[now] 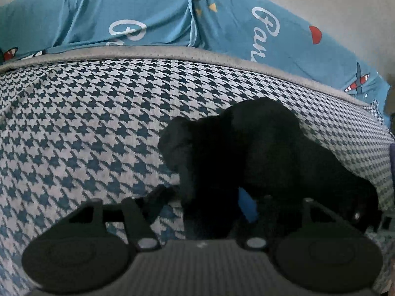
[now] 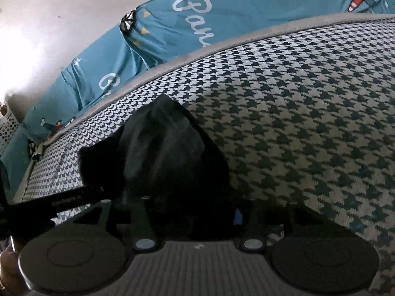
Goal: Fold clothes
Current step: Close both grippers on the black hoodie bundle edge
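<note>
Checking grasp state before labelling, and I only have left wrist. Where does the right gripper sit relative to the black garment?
Observer: The black garment is bunched directly in front of the right gripper and hides its fingers. Only a blue pad peeks out.
Operator: Open or shut, then?
Observer: Cannot tell, the cloth covers the gap.
Operator: Anything else touching the garment?
Observer: A black bar reaches in from the left edge to the garment's lower left corner.
Operator: Anything beside the bed?
Observer: A white perforated container stands at the far left edge.
</note>
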### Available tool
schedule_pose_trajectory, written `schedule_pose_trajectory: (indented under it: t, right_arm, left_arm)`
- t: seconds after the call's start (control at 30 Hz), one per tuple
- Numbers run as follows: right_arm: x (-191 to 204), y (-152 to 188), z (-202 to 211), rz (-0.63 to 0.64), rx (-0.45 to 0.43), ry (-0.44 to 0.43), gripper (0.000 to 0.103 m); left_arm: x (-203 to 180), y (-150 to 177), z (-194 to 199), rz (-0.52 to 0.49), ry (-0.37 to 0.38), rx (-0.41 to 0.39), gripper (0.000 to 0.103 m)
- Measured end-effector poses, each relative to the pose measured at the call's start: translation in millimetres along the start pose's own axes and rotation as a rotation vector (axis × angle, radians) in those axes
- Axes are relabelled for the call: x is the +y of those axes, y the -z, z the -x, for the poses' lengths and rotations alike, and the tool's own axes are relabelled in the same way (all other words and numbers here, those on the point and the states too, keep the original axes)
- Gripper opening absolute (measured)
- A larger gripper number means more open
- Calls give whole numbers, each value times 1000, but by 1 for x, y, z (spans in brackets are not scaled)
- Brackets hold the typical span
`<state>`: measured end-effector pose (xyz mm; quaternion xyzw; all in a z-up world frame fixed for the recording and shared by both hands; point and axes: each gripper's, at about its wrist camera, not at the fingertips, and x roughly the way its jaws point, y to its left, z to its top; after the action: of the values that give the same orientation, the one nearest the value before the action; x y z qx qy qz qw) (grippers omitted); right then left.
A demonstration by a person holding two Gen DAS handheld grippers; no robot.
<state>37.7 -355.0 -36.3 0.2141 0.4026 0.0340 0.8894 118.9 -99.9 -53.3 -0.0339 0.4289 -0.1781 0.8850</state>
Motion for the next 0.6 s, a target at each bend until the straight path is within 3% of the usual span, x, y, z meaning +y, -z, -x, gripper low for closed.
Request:
schedule_pose_trajectory:
  t: [0.2, 0.23, 0.3, 0.4, 0.47, 0.6]
  right_arm:
    - [6, 2, -4, 16, -15, 13, 48]
    - [8, 2, -4, 25, -20, 15, 43]
    - [11, 2, -4, 42, -31, 19, 38]
    - [16, 2, -4, 68, -46, 26, 28]
    - [20, 3, -4, 85, -57, 30, 21]
    - [27, 4, 2, 137, -83, 39, 18]
  left_arm:
    - [-8, -4, -6, -14, 9, -9, 64]
    - [-9, -5, -7, -17, 10, -10, 60]
    - [-13, -5, -7, -33, 19, -16, 38]
    - [-21, -2, -2, -86, -1, -49, 18]
    - [-24, 0, 3, -102, -19, -72, 15]
    - [-40, 4, 12, -189, -96, -131, 12]
